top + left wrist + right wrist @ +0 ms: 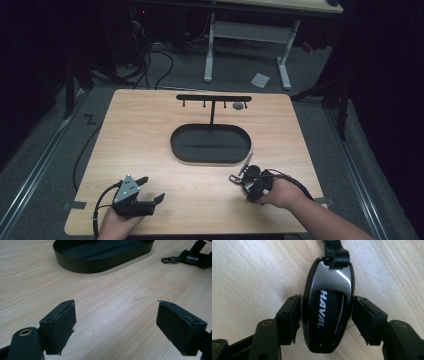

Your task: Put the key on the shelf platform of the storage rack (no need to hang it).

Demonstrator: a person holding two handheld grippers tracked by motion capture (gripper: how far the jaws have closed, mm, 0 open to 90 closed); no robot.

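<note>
2 jaws of the right gripper (325, 317) flank a glossy key fob (327, 307) lying on the counter (150, 145); I can't tell whether both pads press it. Being slick and rounded, it could squirt out if squeezed off-centre. The left gripper (116, 325) hovers open and empty nearby. Farther off sit the black oval tray (210, 143) and hook stand (213, 99); the fob's trailing clasp (169, 260) might snag a rim.

Table (150, 150): pale wood-grain top, smooth, matt. Oval tray (210, 143): black, matt, looks like metal or plastic. Key fob (327, 312): glossy black and grey plastic, sharp highlights, white "HAVAL" lettering. Right gripper (325, 320) pads (290, 315): matt black, edges rough. Floor (45, 140): grey carpet.
</note>
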